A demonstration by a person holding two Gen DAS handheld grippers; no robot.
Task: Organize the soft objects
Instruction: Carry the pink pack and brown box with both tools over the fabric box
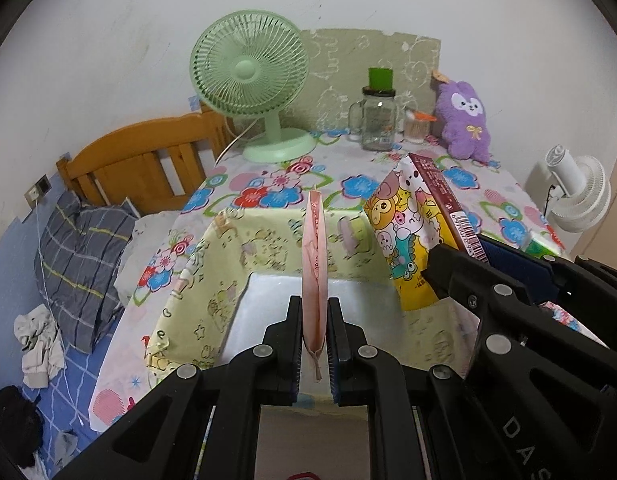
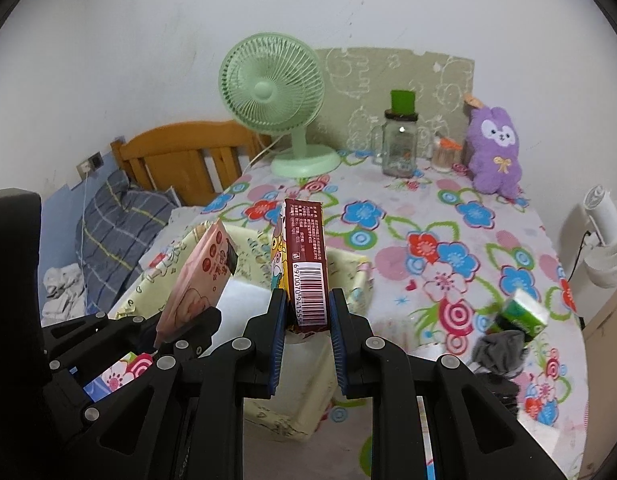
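My left gripper (image 1: 314, 344) is shut on a thin pink pouch (image 1: 314, 264), held edge-on and upright over a pale yellow fabric box (image 1: 212, 276) with a white bottom. The same pink pouch (image 2: 200, 280) shows at the left of the right wrist view. My right gripper (image 2: 308, 328) is shut on a cartoon-printed tissue pack (image 2: 306, 264) with a maroon barcode side, also above the fabric box (image 2: 360, 276). In the left wrist view that tissue pack (image 1: 408, 232) hangs at the right, by the box's right wall. A purple plush bunny (image 2: 494, 152) sits at the table's far right.
A green desk fan (image 1: 252, 84), a glass jar with a green lid (image 1: 378, 120) and a small cup of sticks (image 2: 444, 156) stand at the table's back edge. A green packet (image 2: 522, 314) and grey cloth (image 2: 500, 350) lie at the right. A bed with a plaid pillow (image 1: 80, 256) is left; a white fan (image 2: 606, 240) is right.
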